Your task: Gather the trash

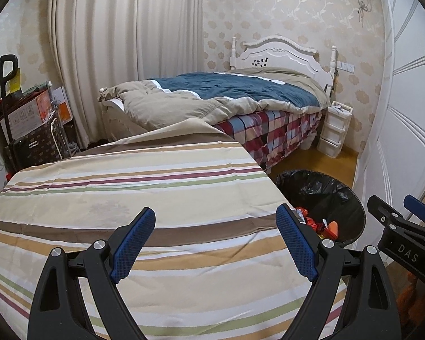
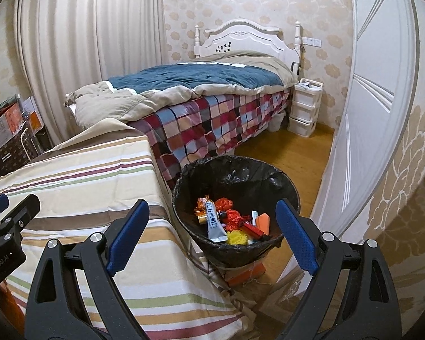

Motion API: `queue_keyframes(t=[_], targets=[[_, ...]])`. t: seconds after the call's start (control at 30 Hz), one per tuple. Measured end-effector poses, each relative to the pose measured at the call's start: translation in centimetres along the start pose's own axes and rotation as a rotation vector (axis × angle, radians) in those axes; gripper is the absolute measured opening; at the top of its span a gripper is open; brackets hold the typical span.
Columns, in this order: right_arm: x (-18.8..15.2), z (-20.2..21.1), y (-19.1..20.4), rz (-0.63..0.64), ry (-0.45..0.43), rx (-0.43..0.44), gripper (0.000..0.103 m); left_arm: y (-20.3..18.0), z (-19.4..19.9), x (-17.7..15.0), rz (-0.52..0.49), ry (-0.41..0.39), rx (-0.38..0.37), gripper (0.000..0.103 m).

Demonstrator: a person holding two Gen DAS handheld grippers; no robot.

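A bin lined with a black bag (image 2: 235,170) stands on the floor at the right edge of a table under a striped cloth (image 2: 79,175). Inside lie several pieces of trash: a white tube (image 2: 214,222), red wrappers (image 2: 235,215), an orange piece (image 2: 263,222), a yellow item (image 2: 236,238). My right gripper (image 2: 211,226) is open and empty, just above and in front of the bin. My left gripper (image 1: 215,235) is open and empty over the striped cloth (image 1: 127,192). The bin (image 1: 325,187) shows at the right in the left wrist view, with the right gripper (image 1: 396,212) beside it.
A bed with a blue and beige quilt (image 2: 195,79) and checked sheet stands behind the table. A white drawer unit (image 2: 304,107) is by the headboard. A white door (image 2: 368,113) is on the right. Boxes and a trolley (image 1: 28,121) stand at far left. An orange box (image 2: 246,274) lies under the bin.
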State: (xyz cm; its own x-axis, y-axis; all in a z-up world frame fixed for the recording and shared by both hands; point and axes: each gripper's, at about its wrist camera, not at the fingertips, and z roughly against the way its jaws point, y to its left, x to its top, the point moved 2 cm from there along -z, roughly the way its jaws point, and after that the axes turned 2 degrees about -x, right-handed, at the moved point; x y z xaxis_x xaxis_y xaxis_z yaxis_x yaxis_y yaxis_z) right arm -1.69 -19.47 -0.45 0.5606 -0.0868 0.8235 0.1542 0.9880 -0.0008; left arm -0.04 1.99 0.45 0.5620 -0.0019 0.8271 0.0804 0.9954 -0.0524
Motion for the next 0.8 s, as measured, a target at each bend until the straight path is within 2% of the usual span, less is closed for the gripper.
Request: queue_keyframes(t=[0.8], targets=[[0.06,0.06,0.05,0.003,-0.002,-0.001,0.089,0.08,0.19,-0.15,0.002,-0.002,0.000,0.087]])
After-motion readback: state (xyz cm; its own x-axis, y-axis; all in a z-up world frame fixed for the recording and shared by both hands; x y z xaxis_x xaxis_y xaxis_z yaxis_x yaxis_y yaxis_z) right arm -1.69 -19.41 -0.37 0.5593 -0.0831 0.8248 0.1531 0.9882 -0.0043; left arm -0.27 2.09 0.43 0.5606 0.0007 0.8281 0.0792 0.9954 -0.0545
